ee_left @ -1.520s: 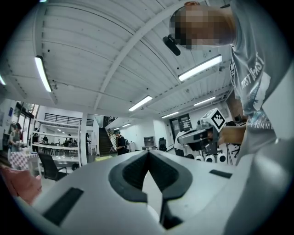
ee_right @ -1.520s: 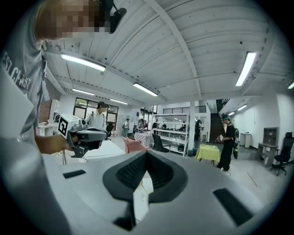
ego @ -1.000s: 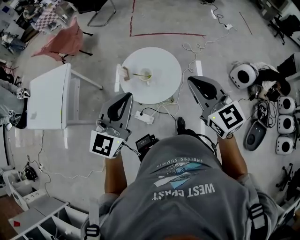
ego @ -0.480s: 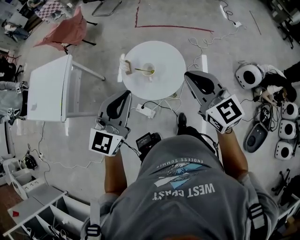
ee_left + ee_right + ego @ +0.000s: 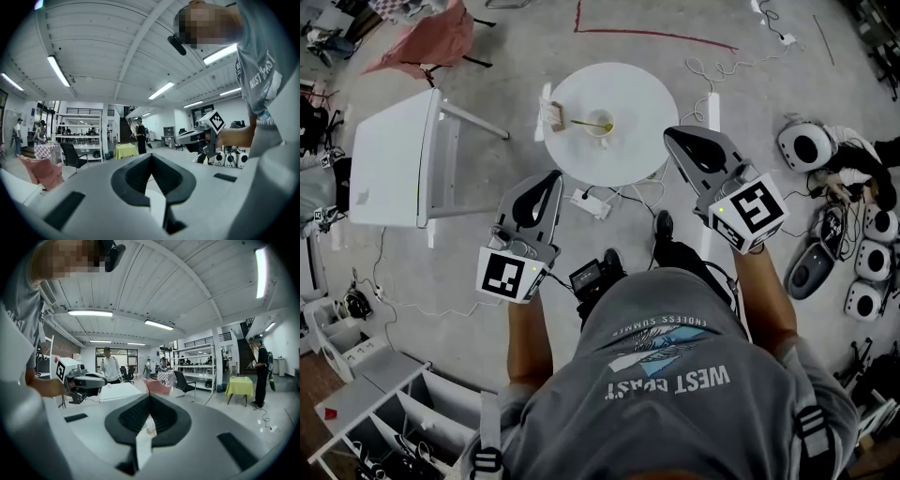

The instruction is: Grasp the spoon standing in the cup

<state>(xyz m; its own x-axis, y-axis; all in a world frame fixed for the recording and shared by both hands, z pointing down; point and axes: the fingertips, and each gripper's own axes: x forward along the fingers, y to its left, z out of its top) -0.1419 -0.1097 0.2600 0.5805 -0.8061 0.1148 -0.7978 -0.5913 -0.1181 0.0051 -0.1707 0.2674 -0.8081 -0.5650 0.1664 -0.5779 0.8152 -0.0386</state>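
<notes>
A small white cup (image 5: 603, 128) stands on the round white table (image 5: 633, 98), with a thin spoon (image 5: 584, 123) leaning out of it to the left. Both grippers hang over the floor on the near side of the table, well short of the cup. My left gripper (image 5: 551, 175) (image 5: 151, 155) is shut, its jaws meeting at the tip with nothing between them. My right gripper (image 5: 671, 134) (image 5: 150, 397) is also shut and empty, its tip near the table's right edge. Each gripper view shows the other gripper held beside it.
A small brown object (image 5: 554, 116) lies at the round table's left edge. A rectangular white table (image 5: 389, 169) stands to the left, with a pink cloth (image 5: 427, 42) over a chair beyond. A power strip (image 5: 586, 202) and cables lie below the table. Rounded white devices (image 5: 806, 145) sit right.
The round table now sits higher in the head view. Both grippers have sunk a little and shifted slightly, still shut and empty.
</notes>
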